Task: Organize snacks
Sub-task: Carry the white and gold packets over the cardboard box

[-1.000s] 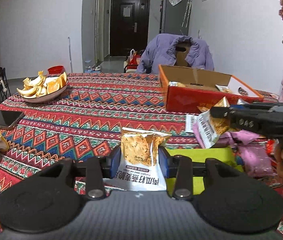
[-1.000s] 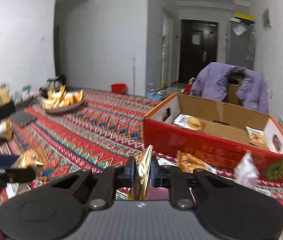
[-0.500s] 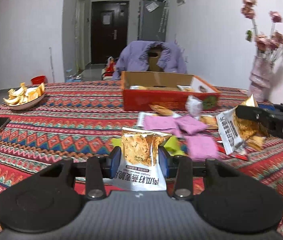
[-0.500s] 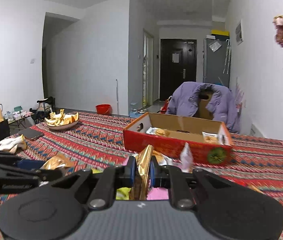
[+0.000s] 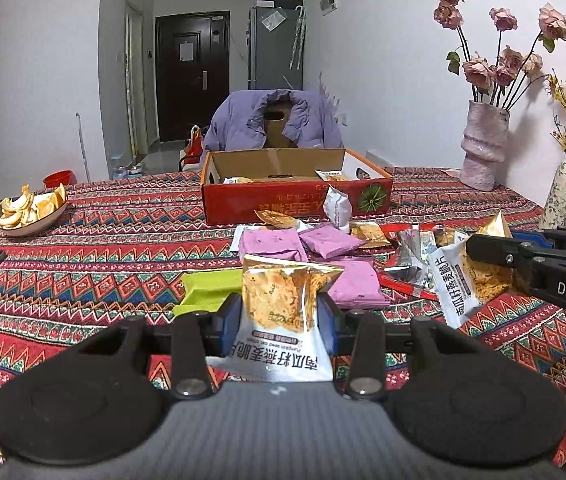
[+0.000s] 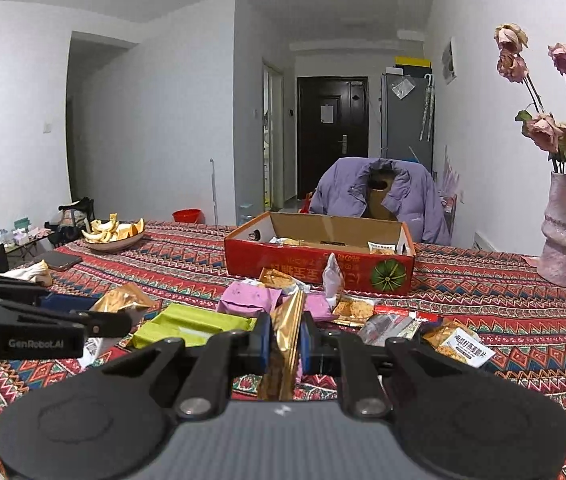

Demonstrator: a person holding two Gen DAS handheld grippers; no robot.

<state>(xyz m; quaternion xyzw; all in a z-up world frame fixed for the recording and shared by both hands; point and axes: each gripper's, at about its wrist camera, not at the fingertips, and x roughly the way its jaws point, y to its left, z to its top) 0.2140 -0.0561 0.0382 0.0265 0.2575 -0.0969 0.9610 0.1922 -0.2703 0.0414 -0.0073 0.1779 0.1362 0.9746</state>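
Now your left tool (image 5: 279, 318) pinches a light, crinkly cracker packet (image 5: 283, 320) by its sides, your right tool (image 6: 285, 338) clamps another packet (image 6: 283, 344) edge-on, both above the tabletop's (image 5: 103, 248) near edge, so grip gently.

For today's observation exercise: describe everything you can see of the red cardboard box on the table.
The red cardboard box is a shallow, open-topped tray with plain brown card inside and a red printed front bearing upside-down gold lettering and a green round emblem. It sits flat on the patterned tablecloth, before the chair with the purple jacket. A few snack packets lie inside; one white packet leans against its front.
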